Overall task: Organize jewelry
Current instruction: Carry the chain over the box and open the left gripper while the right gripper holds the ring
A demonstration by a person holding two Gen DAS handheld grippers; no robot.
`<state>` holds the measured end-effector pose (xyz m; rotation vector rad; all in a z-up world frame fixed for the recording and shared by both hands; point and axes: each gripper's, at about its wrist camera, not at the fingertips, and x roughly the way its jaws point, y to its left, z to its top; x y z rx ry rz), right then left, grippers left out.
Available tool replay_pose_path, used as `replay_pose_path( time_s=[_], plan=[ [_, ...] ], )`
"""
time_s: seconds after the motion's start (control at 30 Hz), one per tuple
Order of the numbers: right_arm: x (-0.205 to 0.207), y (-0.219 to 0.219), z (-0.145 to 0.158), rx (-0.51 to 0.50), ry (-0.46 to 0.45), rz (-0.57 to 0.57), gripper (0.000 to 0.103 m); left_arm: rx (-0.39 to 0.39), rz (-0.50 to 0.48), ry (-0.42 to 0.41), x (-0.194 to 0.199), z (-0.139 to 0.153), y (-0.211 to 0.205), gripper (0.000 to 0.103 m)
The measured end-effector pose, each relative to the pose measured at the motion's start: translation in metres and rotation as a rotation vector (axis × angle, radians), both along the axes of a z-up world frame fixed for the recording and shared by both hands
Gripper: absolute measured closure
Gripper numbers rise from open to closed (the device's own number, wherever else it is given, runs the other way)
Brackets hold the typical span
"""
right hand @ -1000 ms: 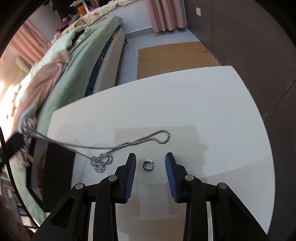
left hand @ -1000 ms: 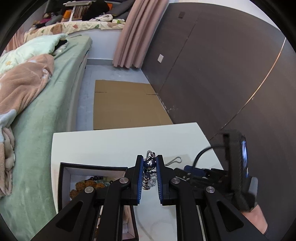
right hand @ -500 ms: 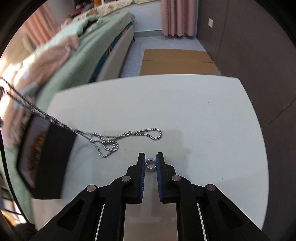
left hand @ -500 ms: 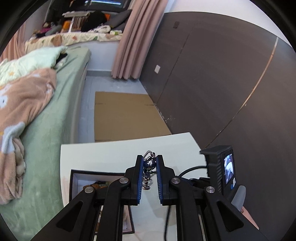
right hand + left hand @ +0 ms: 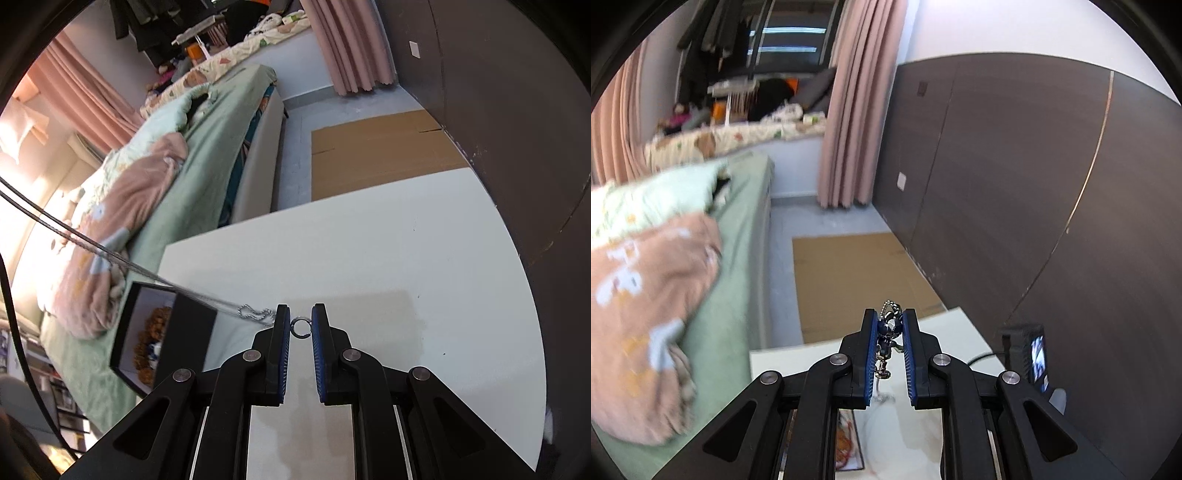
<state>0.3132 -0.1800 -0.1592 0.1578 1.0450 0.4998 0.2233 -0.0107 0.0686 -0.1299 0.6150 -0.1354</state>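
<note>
My left gripper (image 5: 891,323) is shut on a bunch of silver chain necklace (image 5: 888,328), held well above the white table (image 5: 945,332); a clasp dangles between the pads. In the right wrist view that chain (image 5: 122,264) stretches taut from the upper left down to its loop end beside my right gripper (image 5: 301,326). My right gripper is shut on a small silver ring (image 5: 301,327), lifted just off the table (image 5: 406,258). A black jewelry box (image 5: 162,336) stands open at the table's left edge with brown beads and other pieces inside.
A bed (image 5: 207,147) with green sheet and pink blanket runs along the table's left. Dark wall panels (image 5: 1034,184) close the right side. Flat cardboard (image 5: 376,151) lies on the floor beyond the table. A black cable (image 5: 14,332) hangs at the far left of the right wrist view.
My right gripper closed on the ring and lifted it off the table. My left gripper rose with the chain, pulling it taut and dragging its loose loops off the table toward the box.
</note>
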Motion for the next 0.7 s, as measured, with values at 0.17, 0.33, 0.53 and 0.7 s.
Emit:
replay_pose_path(
  time_s=[0.17,0.33,0.53,0.7],
  plan=[
    [0.006,0.001,0.002,0.019,0.006,-0.008,0.09,0.062,0.02,-0.076,-0.013,0.044,-0.002,0.089],
    [0.004,0.002,0.007,0.033,-0.012,-0.002,0.09,0.107,0.056,-0.145,-0.03,0.083,0.005,0.09],
    [0.006,0.004,0.005,0.033,-0.01,0.004,0.09,0.144,0.093,-0.197,-0.039,0.113,0.014,0.089],
    [0.006,0.007,0.005,0.03,-0.008,0.012,0.09,0.169,0.106,-0.206,-0.038,0.119,0.016,0.089]
  ],
)
